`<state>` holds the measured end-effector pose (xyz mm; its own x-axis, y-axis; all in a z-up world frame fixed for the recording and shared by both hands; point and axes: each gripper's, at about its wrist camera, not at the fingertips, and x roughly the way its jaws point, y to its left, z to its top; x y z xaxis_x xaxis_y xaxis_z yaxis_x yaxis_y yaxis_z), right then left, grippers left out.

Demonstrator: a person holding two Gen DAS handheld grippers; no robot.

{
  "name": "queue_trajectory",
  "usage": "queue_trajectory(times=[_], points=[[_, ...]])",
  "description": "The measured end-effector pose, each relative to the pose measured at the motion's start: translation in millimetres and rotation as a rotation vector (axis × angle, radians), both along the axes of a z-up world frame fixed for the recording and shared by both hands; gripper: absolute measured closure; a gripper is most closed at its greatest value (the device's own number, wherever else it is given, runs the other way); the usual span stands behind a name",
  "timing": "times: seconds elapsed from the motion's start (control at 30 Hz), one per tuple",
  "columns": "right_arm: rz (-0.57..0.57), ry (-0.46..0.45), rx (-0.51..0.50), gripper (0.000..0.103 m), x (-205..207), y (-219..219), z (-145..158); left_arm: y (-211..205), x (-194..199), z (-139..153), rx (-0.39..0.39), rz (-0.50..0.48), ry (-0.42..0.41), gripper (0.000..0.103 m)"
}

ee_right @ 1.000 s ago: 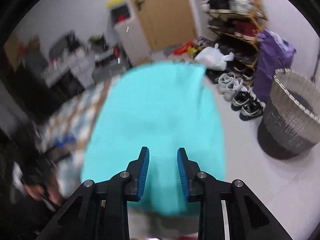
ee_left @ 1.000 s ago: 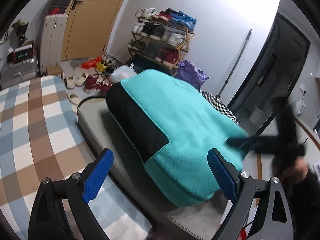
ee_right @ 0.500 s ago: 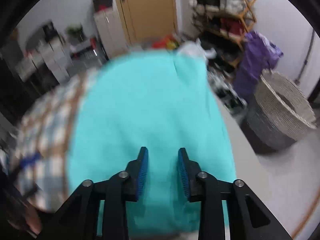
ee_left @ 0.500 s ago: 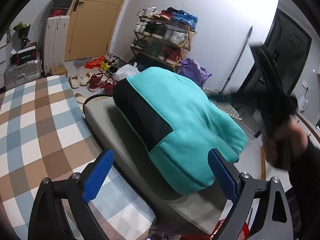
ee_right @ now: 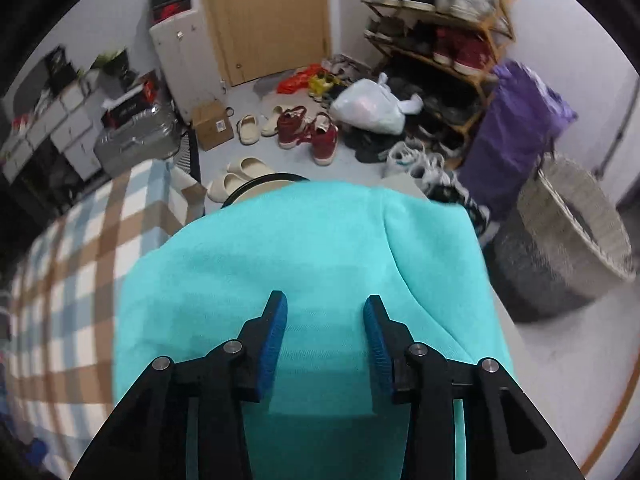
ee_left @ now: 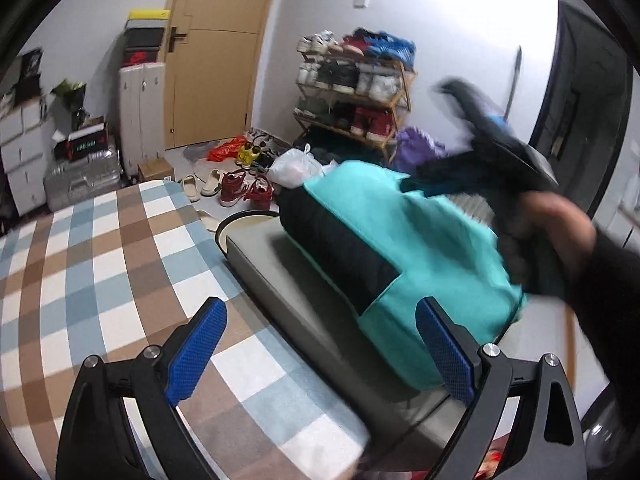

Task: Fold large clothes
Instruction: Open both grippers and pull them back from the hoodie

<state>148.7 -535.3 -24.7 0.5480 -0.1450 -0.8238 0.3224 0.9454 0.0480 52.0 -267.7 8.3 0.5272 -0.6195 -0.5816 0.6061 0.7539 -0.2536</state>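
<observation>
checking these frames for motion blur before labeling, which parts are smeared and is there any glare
Left wrist view: the right gripper and the hand are smeared, the teal garment fairly sharp; the wall top right is blown out. Right wrist view: mild softness on the checked cover, fisheye bending at edges, no glare.

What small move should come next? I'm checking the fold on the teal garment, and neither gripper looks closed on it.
Probably lower the right gripper onto the teal garment and pinch an edge. Its jaws have just been opening, nothing is clamped between them, and it hangs over the cloth. The left gripper is wide open, off to the side over the checked blanket, so it holds nothing either.
</observation>
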Motion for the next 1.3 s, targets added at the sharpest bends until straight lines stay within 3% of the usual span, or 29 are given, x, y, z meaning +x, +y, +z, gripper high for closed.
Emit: queue_trajectory(times=[0.1,0.13,0.17,0.23,0.3,0.4,0.47,0.57,0.7,0.8,1.0,1.17,1.3], points=[[0.041,-0.183,-0.017,0.063,-77.2,22.9,37.1,9.9,-14.8,18.6,-0.041,0.004,-0.021,0.010],[0.049,-0.231,-0.047,0.053,-100.6,31.2,43.9,12.9,-21.1,23.8,-0.048,0.005,-0.041,0.010],[0.050,-0.305,-0.107,0.031,-135.6,44.8,50.6,16.3,-31.1,31.2,-0.052,0.012,-0.073,0.010],[0.019,-0.444,-0.223,0.000,-200.0,68.3,54.6,23.3,-53.4,43.6,-0.066,0.023,-0.131,0.010],[-0.010,-0.588,-0.303,0.000,-264.8,94.1,50.3,29.0,-75.3,52.3,-0.080,0.037,-0.179,0.010],[-0.002,-0.680,-0.383,0.000,-335.2,137.9,44.6,35.7,-105.9,59.2,-0.100,0.045,-0.238,0.001],[-0.013,-0.722,-0.413,0.000,-361.7,156.9,44.6,40.5,-129.1,62.5,-0.108,0.040,-0.297,0.001],[-0.041,-0.713,-0.413,0.000,-388.0,176.7,52.3,43.5,-153.4,65.5,-0.057,0.056,-0.367,0.001],[-0.112,-0.761,-0.316,0.000,-423.7,186.5,56.2,59.3,-166.1,66.0,-0.094,0.099,-0.323,0.001],[-0.147,-0.798,-0.288,0.000,-437.3,192.0,59.2,67.7,-168.8,65.9,-0.099,0.119,-0.312,0.001],[-0.158,-0.831,-0.332,0.000,-447.8,211.6,73.1,68.1,-174.8,66.6,-0.053,0.116,-0.358,0.001],[-0.140,-0.876,-0.277,0.000,-453.2,220.5,76.7,66.6,-172.3,65.6,-0.072,0.107,-0.338,0.001],[-0.165,-0.884,-0.290,0.000,-454.8,223.5,74.4,69.6,-175.0,63.2,-0.074,0.145,-0.377,0.001]])
